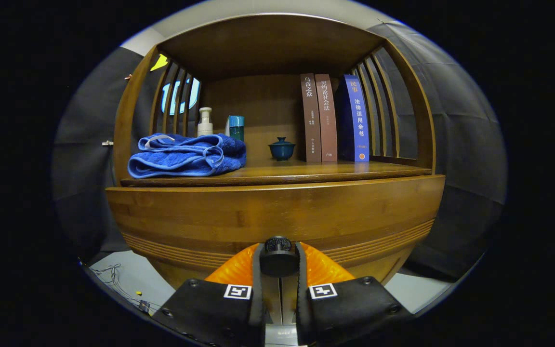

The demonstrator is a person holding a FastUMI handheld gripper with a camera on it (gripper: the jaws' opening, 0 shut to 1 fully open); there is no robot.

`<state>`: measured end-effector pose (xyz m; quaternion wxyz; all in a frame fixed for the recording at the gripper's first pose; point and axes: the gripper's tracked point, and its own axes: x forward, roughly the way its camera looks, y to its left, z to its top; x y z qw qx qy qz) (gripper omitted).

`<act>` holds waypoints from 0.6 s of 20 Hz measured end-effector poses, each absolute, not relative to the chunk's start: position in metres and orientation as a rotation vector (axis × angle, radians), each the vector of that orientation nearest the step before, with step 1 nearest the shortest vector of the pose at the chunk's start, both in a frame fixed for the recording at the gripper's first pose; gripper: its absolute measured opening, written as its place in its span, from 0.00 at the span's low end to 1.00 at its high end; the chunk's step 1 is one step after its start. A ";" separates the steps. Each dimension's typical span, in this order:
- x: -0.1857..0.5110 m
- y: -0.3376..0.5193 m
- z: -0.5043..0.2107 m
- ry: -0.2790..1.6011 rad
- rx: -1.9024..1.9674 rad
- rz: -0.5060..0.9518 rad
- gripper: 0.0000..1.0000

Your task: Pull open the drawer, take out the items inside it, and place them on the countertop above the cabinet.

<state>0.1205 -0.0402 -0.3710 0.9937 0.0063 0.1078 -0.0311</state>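
While closed narrowly on the dark round knob (pixel 278 258) of the drawer (pixel 277 217), tool (pixel 279 270) sat low against the cabinet front, one finger pressed to each side of the knob. Held that way, by all appearance, to get a firm pinch for a straight pull toward the camera. Drawer front still flush with the cabinet, so judged shut, with the items inside hidden and nothing yet taken out.

Above the drawer, wooden bench (pixel 306 169) at the foot of an open shelf bay with slatted sides. On its left part, a folded blue towel (pixel 186 155), and behind that a pale pump bottle (pixel 204 122) beside a teal container (pixel 235 127). Nearer the middle, a small dark lidded cup (pixel 282 148) standing apart. To the right of the cup, three books (pixel 335 118) upright, spines outward, leaning together against the slats. Bare wood left along the front edge between towel and books, a likely spot for whatever comes out of the drawer.

Around the cabinet, dark cloth walls on both sides. Below and to the left, a pale floor (pixel 128 279) with a few thin loose cables (pixel 113 274) lying on it. Light dim and warm, wood glossy with a faint reflection of the books.
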 end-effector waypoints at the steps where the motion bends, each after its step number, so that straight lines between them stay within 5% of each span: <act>1: 0.114 -0.040 -0.371 0.219 0.012 -0.060 0.30; 12: 0.025 -0.042 -0.364 0.235 0.038 -0.063 0.29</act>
